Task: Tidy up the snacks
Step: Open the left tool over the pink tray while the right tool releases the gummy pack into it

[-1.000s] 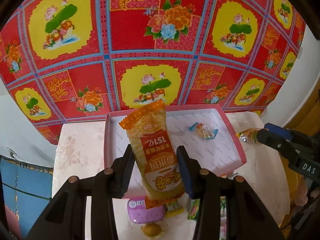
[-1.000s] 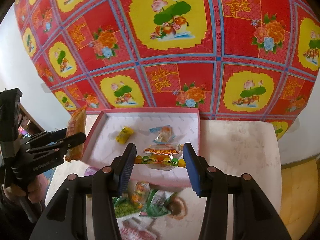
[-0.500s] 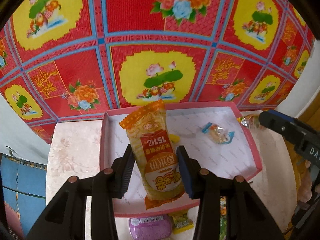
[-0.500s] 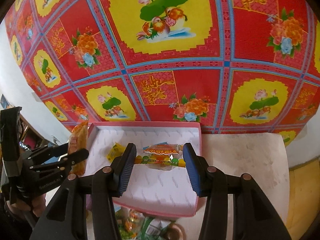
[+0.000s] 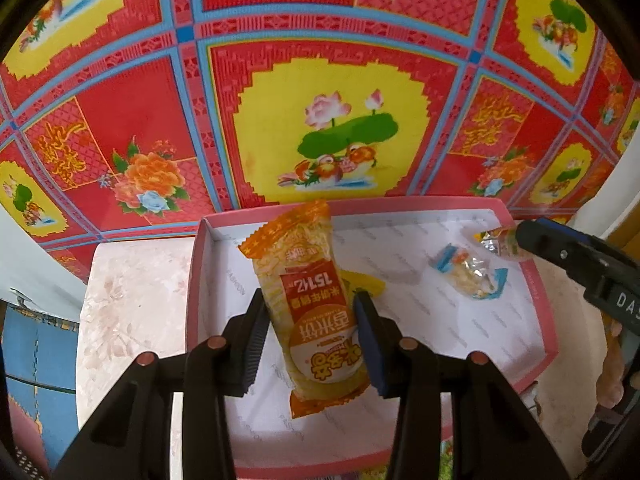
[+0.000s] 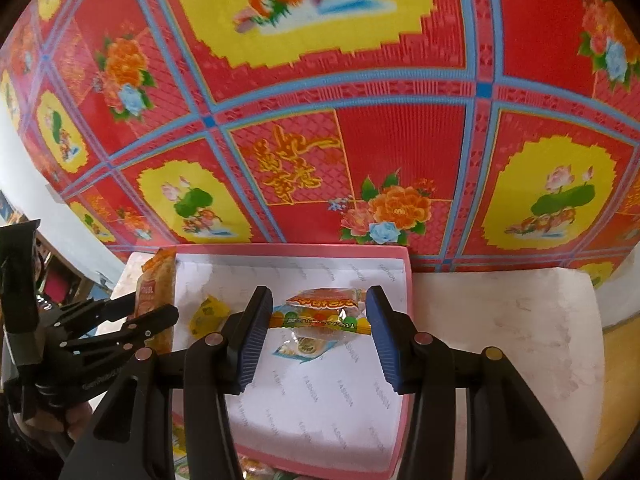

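Note:
My left gripper (image 5: 310,304) is shut on a long orange-and-yellow snack packet (image 5: 308,300), held upright over the left half of the pink tray (image 5: 192,300) with its white lining. My right gripper (image 6: 318,300) is shut on a clear packet with an orange and green band (image 6: 320,314), above the tray's (image 6: 406,320) middle. In the tray lie a clear candy with blue ends (image 5: 470,276) and a yellow candy (image 6: 208,314), which the orange packet half hides in the left wrist view. Each view shows the other gripper at its edge.
The tray sits on a white marbled table (image 5: 128,300) against a red, yellow and blue flowered cloth (image 5: 320,80). More wrapped snacks (image 6: 256,466) lie just in front of the tray's near rim. A person's hand (image 6: 48,420) holds the left gripper.
Both grippers have come forward and down over the tray, each still gripping its packet. The loose snacks in front of the tray have mostly slid out of view.

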### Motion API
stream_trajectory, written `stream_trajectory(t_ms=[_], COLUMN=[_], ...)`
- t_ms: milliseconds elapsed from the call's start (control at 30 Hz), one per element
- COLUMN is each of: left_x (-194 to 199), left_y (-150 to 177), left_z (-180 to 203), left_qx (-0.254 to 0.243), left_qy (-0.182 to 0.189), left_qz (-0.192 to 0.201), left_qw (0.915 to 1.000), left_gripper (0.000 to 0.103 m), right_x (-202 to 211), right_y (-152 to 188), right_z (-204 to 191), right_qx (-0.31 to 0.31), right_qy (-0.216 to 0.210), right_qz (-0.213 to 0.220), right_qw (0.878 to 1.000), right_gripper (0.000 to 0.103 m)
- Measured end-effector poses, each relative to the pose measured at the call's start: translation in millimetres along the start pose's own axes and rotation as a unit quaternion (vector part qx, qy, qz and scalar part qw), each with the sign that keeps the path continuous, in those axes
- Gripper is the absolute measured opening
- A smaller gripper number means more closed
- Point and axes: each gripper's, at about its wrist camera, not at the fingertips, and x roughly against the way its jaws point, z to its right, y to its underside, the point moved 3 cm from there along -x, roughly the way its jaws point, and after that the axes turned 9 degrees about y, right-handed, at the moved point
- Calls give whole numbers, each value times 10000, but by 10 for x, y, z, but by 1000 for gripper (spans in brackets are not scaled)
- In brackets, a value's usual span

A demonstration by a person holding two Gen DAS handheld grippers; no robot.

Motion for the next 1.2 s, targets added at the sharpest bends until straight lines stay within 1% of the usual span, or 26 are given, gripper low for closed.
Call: stream_trajectory(t_ms=[133, 267, 433, 633, 733, 933, 1067, 1200], left_x=[-74, -172, -253, -262, -285, -301, -311, -247], left_y=[10, 35, 43, 31, 17, -3, -55, -53], left_z=[-17, -28, -5, -36, -30, -15, -19, 19], left_qx=[35, 31, 77, 108, 112, 156, 118, 88], left_qy=[46, -64, -45, -6, 15, 65, 18, 49], left_qz=[27, -38, -46, -20, -14, -38, -122, -185], left_qw=[10000, 10000, 9999, 9999, 9999, 9999, 9999, 9998], left_gripper=[45, 45, 45, 45, 45, 45, 52, 52], right_x=[-111, -207, -346, -502, -508, -574, -583, -558], right_y=[9, 24, 74, 158, 167, 176, 175, 176], right_z=[15, -2, 29, 62, 14, -88, -115, -99], right_qx=[-14, -16, -48, -210, -65, 12, 11, -68], right_qy=[67, 43, 41, 79, 212, 136, 122, 32], right_qz=[-8, -5, -135, -410, -378, -508, -520, -541], right_qw=[10000, 10000, 9999, 9989, 9990, 9986, 9986, 9985], right_gripper=[50, 50, 50, 50, 50, 50, 50, 51])
